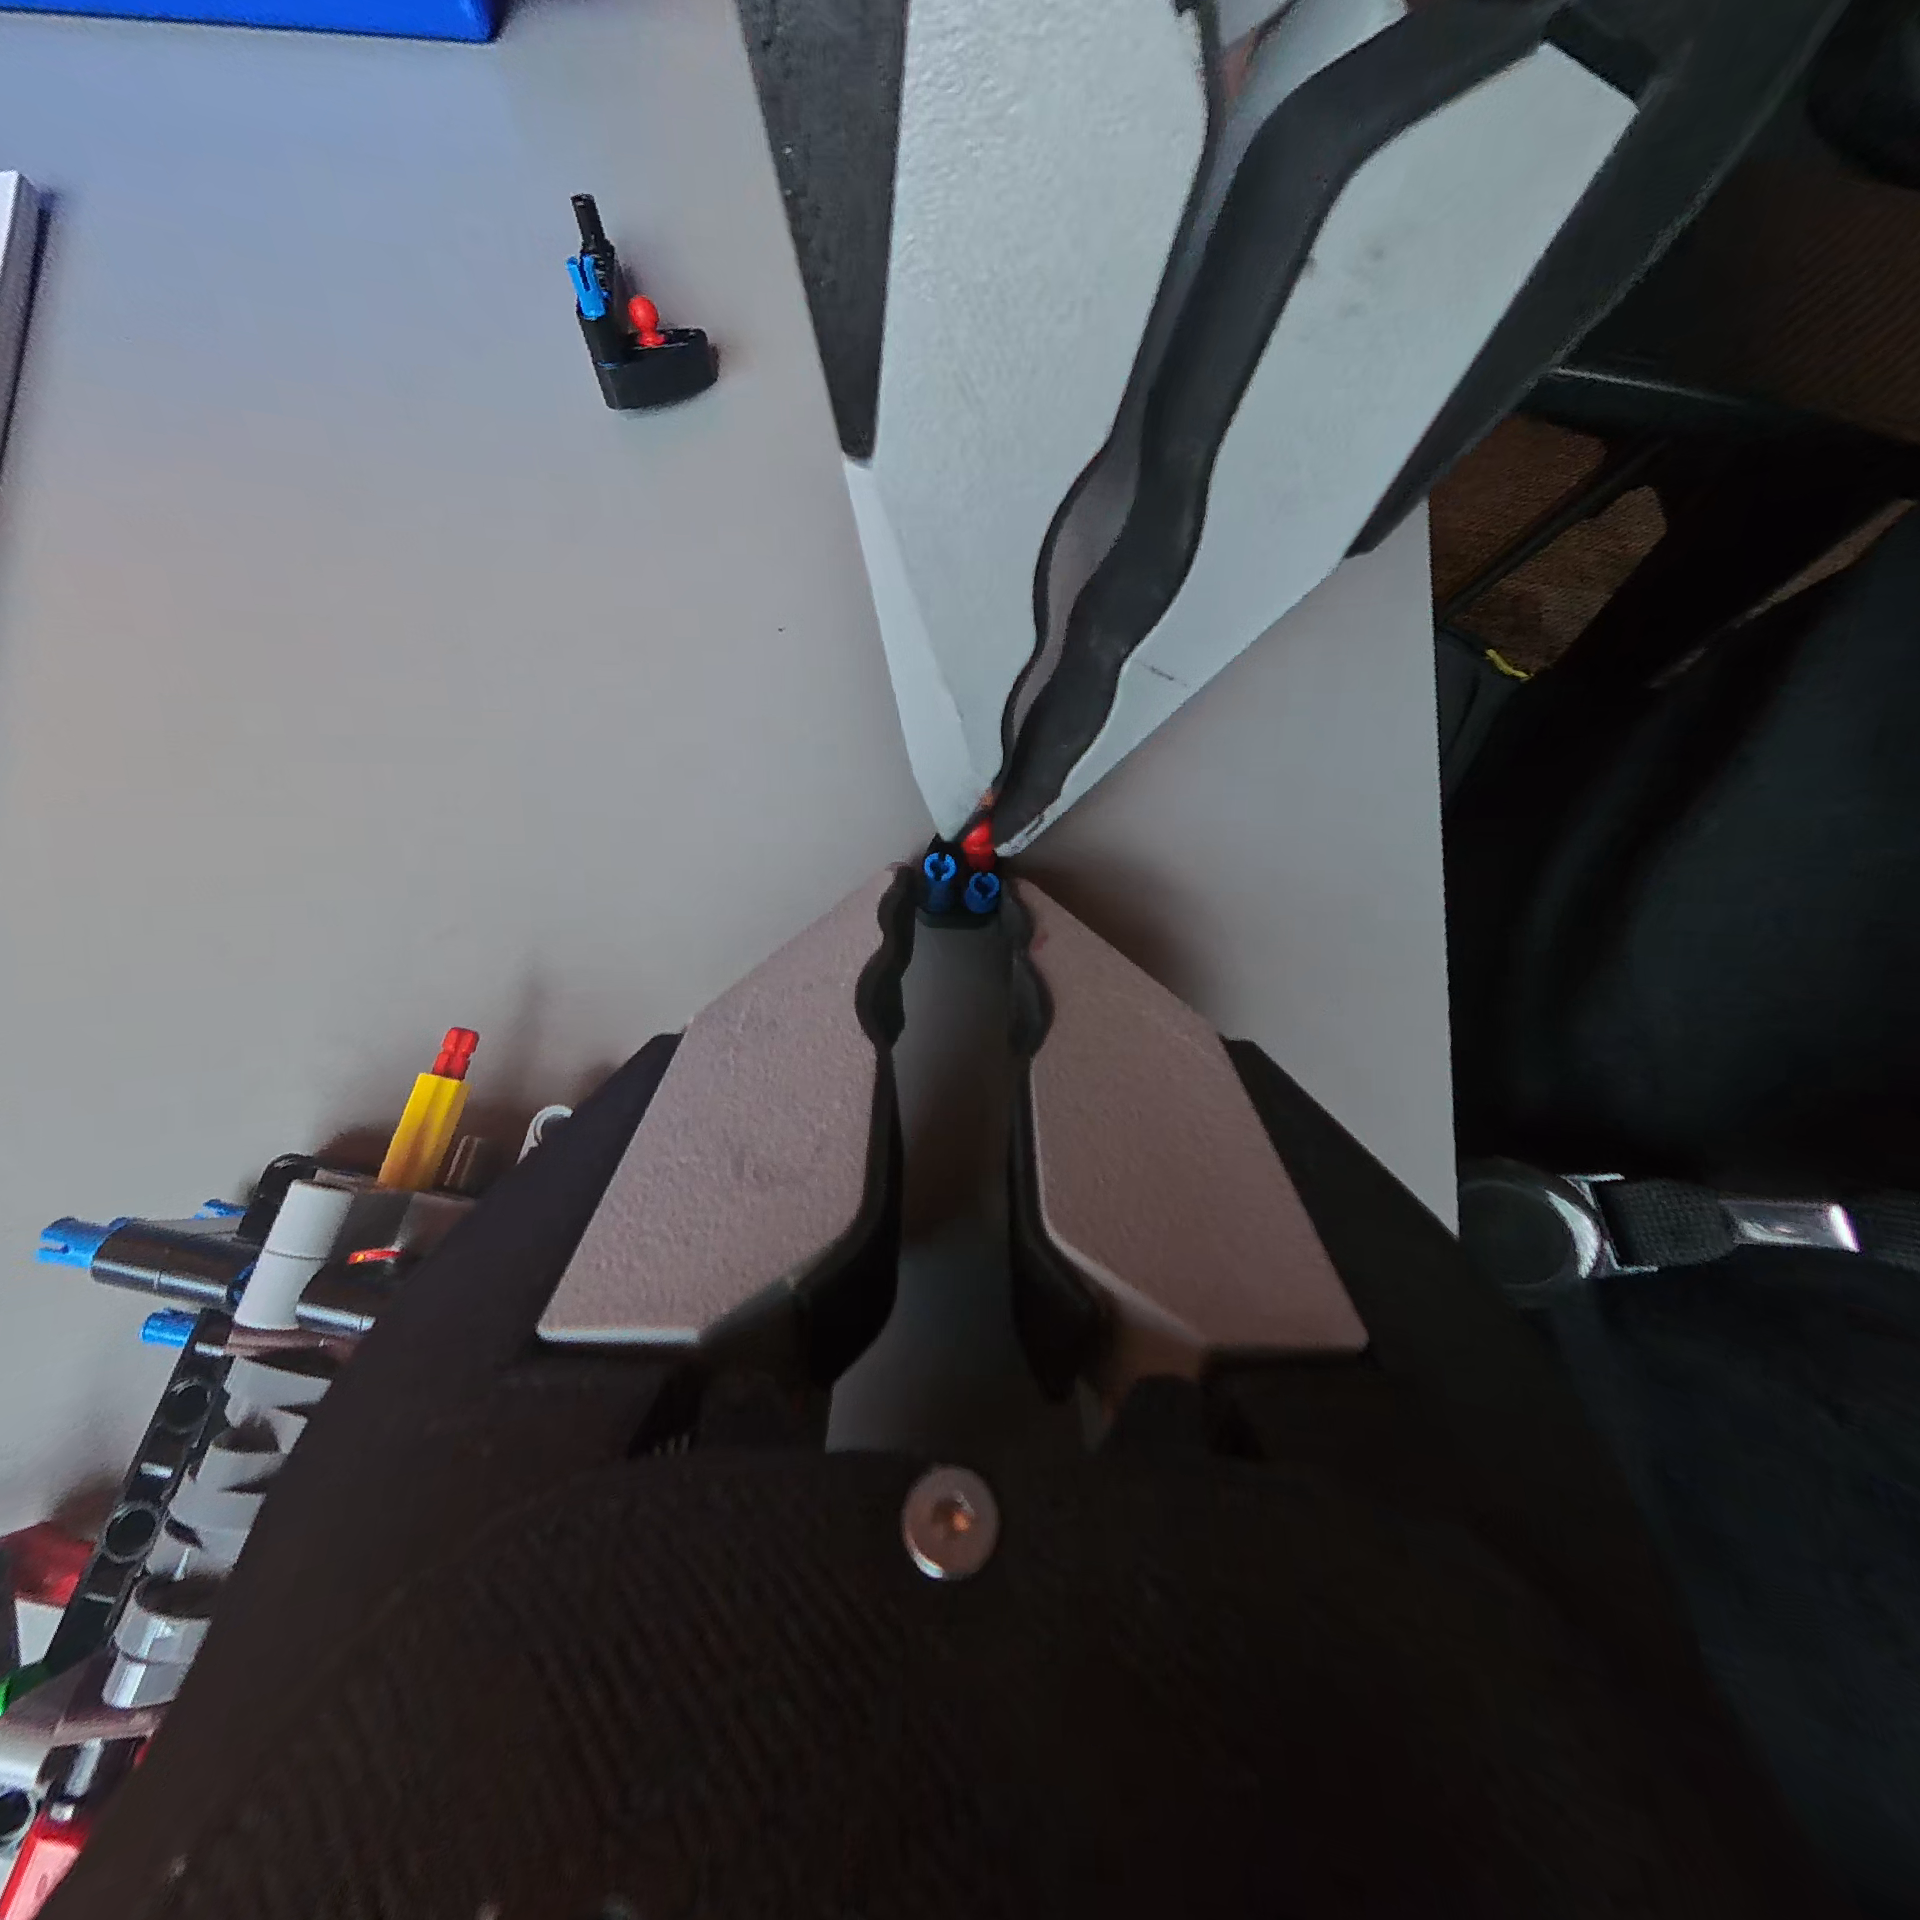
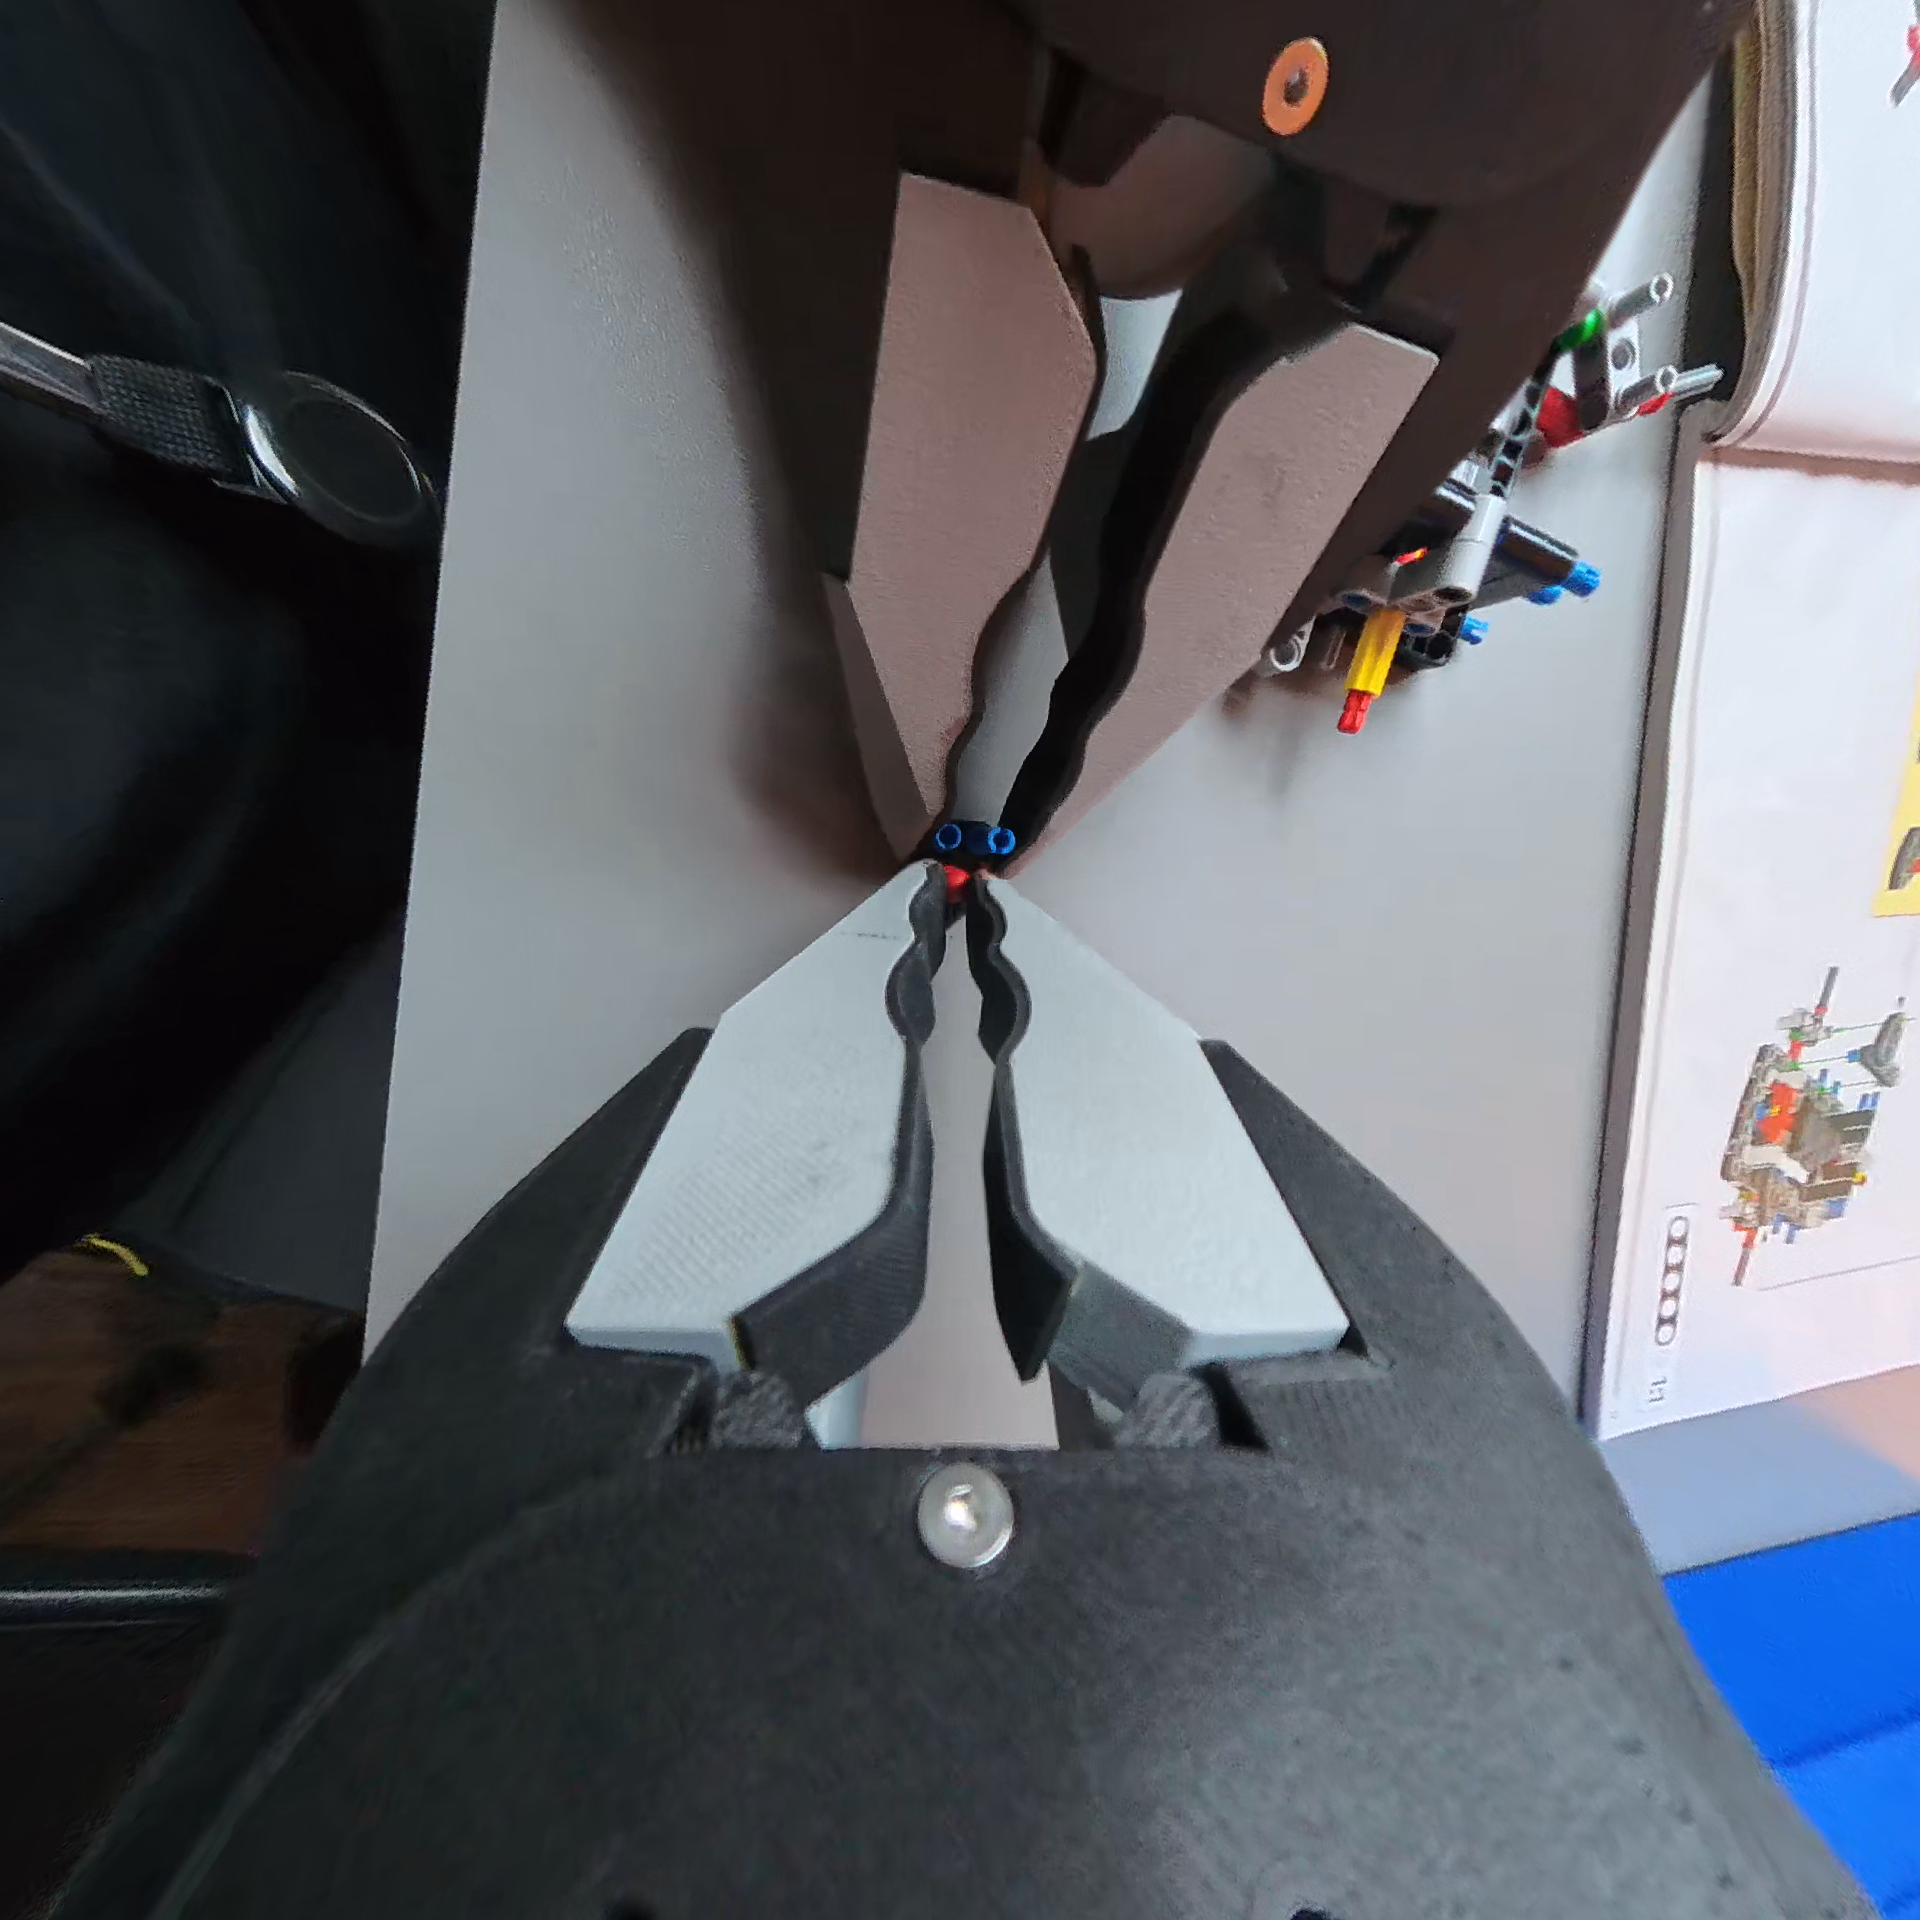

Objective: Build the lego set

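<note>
My left gripper (image 1: 958,902), with brown fingers, is shut on a small black piece with two blue pins (image 1: 958,883); it also shows in the right wrist view (image 2: 974,837). My right gripper (image 2: 956,883), with grey fingers, meets it tip to tip and is shut on a small red pin (image 2: 956,879), which shows red at the black piece in the left wrist view (image 1: 975,840). Both are held above the grey table (image 1: 416,644). A similar black angled piece with a blue and a red pin (image 1: 639,322) lies on the table farther off.
A partly built model with black beams, a yellow and red axle and blue pins (image 1: 249,1278) sits at my lower left, also in the right wrist view (image 2: 1455,582). An open instruction booklet (image 2: 1787,935) lies at the right. A blue tray (image 1: 312,16) stands at the back. The table edge (image 1: 1444,935) runs on the right. The grippers are tip to tip, or close to it.
</note>
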Motion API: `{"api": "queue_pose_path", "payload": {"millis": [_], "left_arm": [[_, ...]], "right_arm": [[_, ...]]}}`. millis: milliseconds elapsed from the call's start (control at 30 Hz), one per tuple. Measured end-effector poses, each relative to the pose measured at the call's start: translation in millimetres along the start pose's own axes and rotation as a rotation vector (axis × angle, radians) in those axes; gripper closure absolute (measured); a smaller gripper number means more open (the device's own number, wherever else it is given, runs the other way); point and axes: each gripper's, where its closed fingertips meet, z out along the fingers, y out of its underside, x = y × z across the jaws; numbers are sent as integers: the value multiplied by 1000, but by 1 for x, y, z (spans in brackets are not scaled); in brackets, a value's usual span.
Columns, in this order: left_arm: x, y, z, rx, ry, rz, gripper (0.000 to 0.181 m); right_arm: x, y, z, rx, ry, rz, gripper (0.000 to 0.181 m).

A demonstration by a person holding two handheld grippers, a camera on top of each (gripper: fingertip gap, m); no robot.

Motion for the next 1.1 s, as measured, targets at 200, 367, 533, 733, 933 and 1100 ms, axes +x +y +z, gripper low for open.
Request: {"api": "queue_pose_path", "payload": {"millis": [200,367,533,733,933,1100], "left_arm": [[0,0,0,0,3,-3,168],[0,0,0,0,2,-2,168],[0,0,0,0,1,-1,168],[-2,0,0,1,-5,-14,168],[-2,0,0,1,-7,-12,168],[-2,0,0,1,-5,-13,168]], "right_arm": [[-1,-4,1,-8,30,-82,180],[-2,1,-1,3,49,-86,180],[-4,1,0,-5,58,-119,180],[-4,0,1,-3,40,-104,180],[-3,0,1,82,-166,119,179],[-2,0,0,111,-291,260,180]]}}
